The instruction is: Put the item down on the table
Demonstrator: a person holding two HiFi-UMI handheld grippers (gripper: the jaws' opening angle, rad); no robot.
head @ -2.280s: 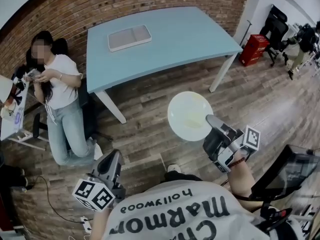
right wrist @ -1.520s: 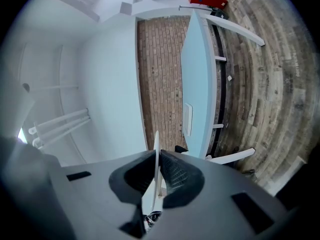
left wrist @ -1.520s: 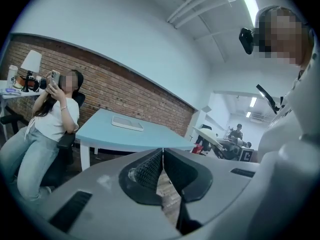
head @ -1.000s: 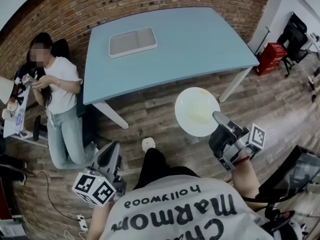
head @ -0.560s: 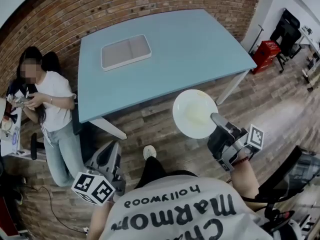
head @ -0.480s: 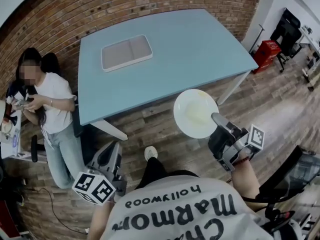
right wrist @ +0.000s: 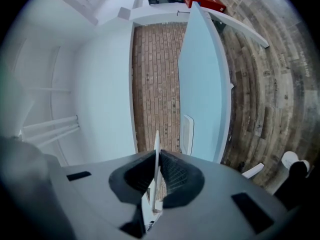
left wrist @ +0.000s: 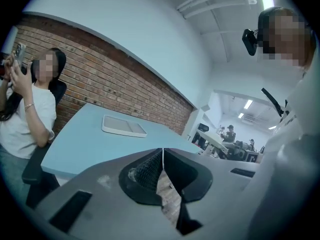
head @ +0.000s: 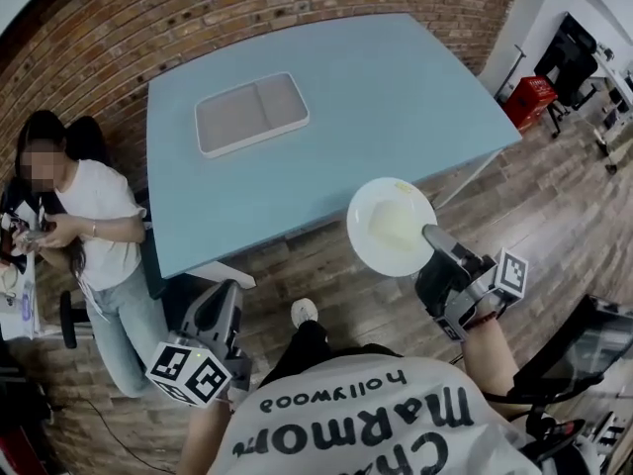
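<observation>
My right gripper [head: 431, 236] is shut on the near rim of a round white plate [head: 391, 227], held flat in the air over the near right edge of the light blue table [head: 376, 97]. In the right gripper view the plate [right wrist: 156, 156] shows edge-on as a thin white line pinched between the jaws of my right gripper [right wrist: 155, 180]. My left gripper [head: 220, 317] hangs low at the left, off the table. In the left gripper view, the jaws of my left gripper [left wrist: 162, 156] are pressed together with nothing between them.
A white two-compartment tray [head: 251, 114] lies on the far left part of the table. A person [head: 84, 221] sits at the table's left end, holding a phone. Red crate [head: 524, 100] and office chairs stand at the right. Wooden floor [head: 554, 216] lies below.
The table has come closer beneath me. The plate, earlier over the floor, now overlaps the table's near right edge, still held in my right gripper. The left gripper stays low.
</observation>
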